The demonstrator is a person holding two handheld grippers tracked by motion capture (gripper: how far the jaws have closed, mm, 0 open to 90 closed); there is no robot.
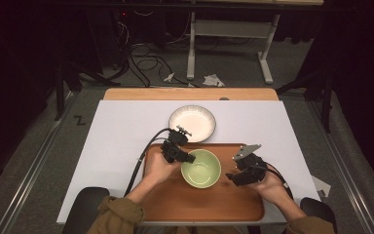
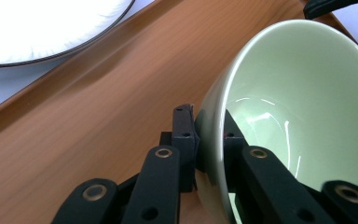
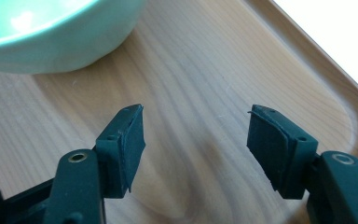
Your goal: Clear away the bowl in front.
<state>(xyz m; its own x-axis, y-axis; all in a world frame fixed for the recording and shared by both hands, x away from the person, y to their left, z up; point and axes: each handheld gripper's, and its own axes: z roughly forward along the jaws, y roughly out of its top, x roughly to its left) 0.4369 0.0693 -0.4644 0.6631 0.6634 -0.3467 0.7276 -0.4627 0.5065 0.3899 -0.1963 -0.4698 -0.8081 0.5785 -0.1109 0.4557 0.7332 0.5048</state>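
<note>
Left gripper view: the left gripper (image 2: 209, 140) is clamped on the rim of the green bowl (image 2: 303, 107), one jaw outside the wall and one inside. The bowl sits on the wooden tray (image 2: 98, 112), and the white plate (image 2: 42, 28) lies beyond the jaws, off the tray. Right gripper view: the right gripper (image 3: 196, 140) has its jaws spread apart with bare tray between them, the bowl ahead and to their left, not touching.

My table (image 1: 121, 141), white-topped with a wooden far edge, fills the frame's centre; directly on it lie a white plate (image 1: 192, 123) at upper centre and a wooden tray (image 1: 204, 202) at lower centre.
</note>
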